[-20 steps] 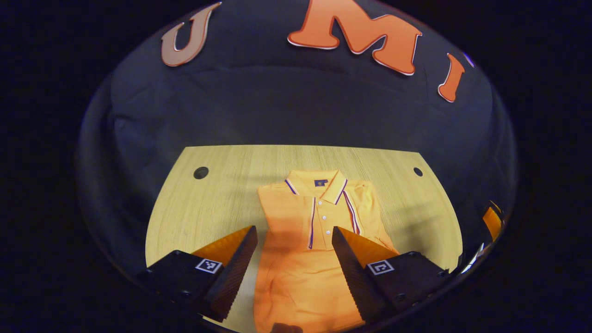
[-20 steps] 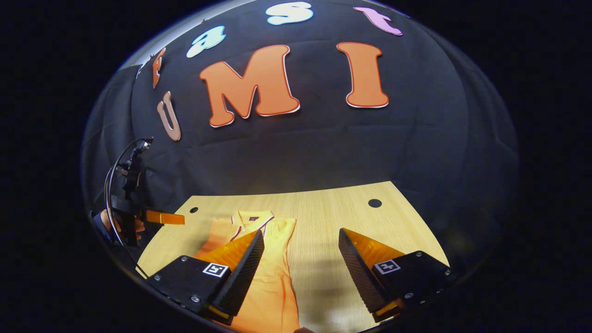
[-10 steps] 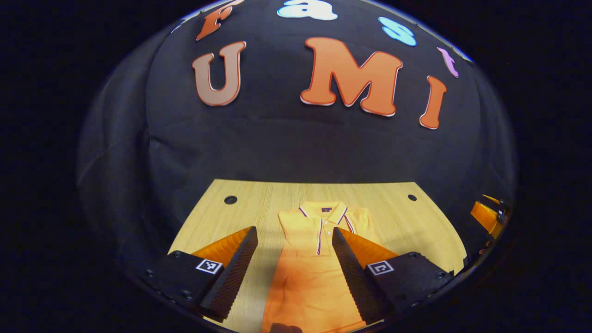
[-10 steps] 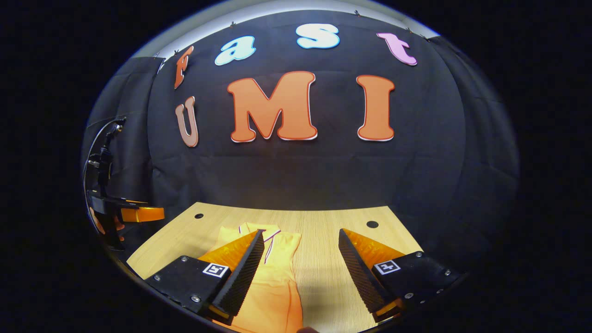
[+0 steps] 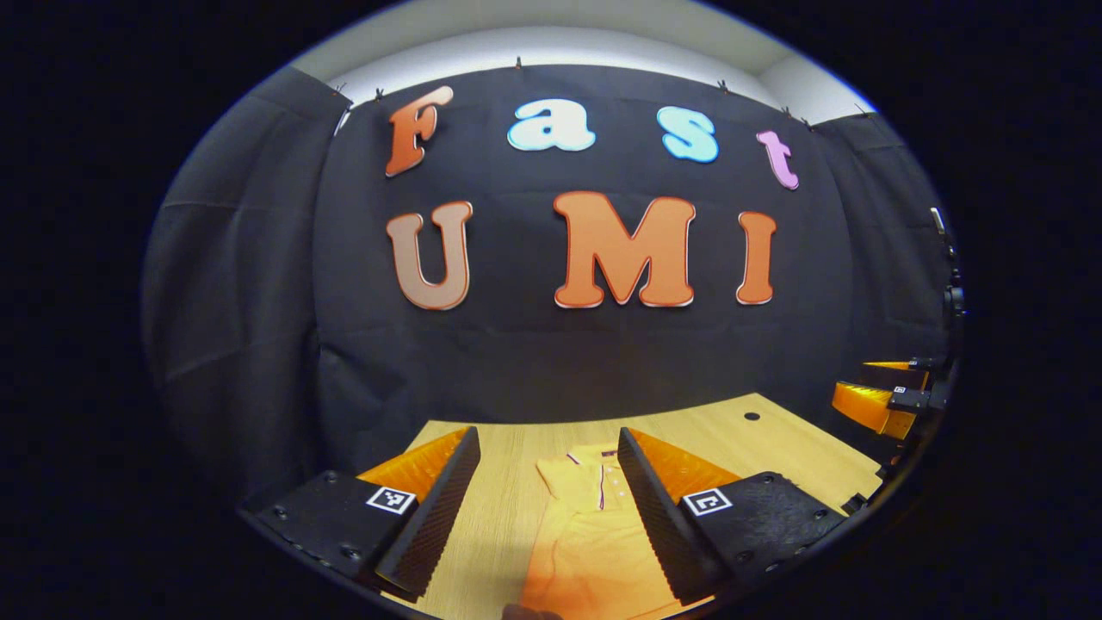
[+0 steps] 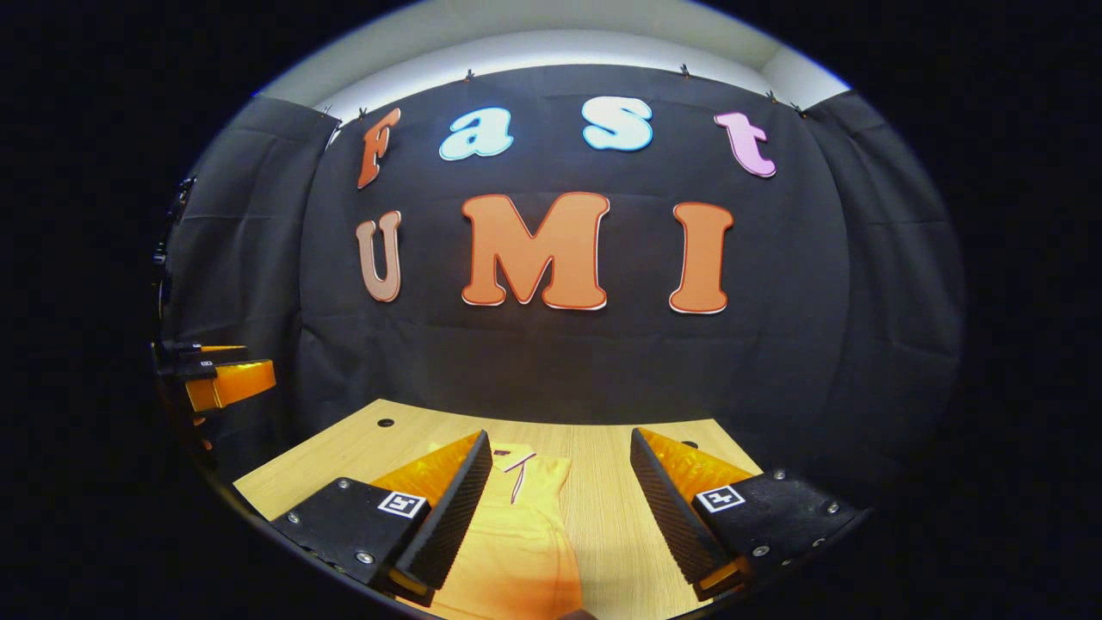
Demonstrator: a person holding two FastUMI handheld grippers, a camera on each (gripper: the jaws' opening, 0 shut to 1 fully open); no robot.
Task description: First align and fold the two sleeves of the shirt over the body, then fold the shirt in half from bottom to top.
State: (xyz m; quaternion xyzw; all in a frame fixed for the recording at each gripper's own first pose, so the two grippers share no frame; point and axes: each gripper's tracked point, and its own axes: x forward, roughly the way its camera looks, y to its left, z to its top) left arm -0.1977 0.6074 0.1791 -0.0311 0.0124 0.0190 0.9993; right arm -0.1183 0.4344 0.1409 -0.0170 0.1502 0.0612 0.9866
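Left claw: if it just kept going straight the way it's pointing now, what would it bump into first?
Probably the black cloth wall behind the wooden table. The left claw is open and aimed nearly level, passing above the orange polo shirt; depth is hard to judge.

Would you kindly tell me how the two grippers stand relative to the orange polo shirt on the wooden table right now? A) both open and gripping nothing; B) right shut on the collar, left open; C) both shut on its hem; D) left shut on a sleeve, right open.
A: the left gripper and right gripper both show parted fingers, with the orange polo shirt lying ungripped on the wooden table.
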